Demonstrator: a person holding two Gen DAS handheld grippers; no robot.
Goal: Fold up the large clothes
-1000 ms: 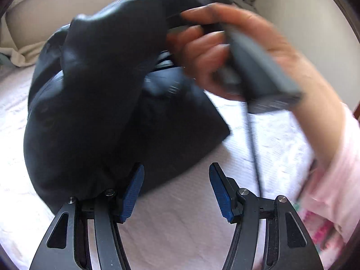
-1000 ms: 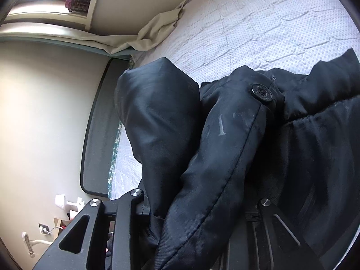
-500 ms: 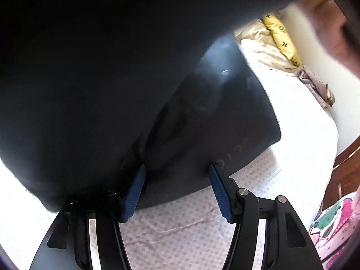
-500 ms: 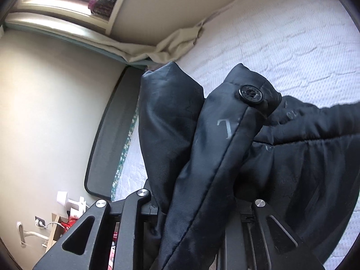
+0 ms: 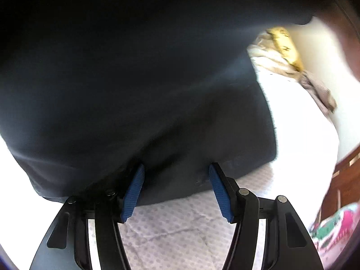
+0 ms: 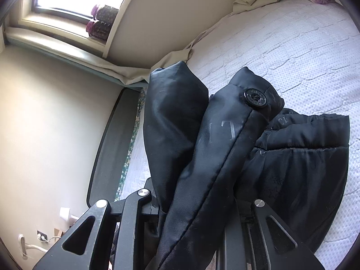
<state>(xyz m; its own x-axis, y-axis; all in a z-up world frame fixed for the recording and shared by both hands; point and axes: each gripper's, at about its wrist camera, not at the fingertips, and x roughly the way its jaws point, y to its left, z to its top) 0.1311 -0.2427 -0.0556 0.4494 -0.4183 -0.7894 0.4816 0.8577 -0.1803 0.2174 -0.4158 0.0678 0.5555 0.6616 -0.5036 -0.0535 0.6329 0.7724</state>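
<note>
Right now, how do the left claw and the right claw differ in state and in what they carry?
1. The left claw stands open, blue pads apart; the right claw is clamped on the black jacket.
2. The left claw's pads are bare, with the jacket's edge only lying between them on the bed; the right claw's pads are buried in gathered fabric.

Shared: both are black two-finger claws working the same jacket.

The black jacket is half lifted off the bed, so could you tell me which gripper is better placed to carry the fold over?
Right, probably. The right gripper is clamped on a bunched part of the black jacket, raised above the bed. The left gripper is open at the jacket's lower edge, gripping nothing.
</note>
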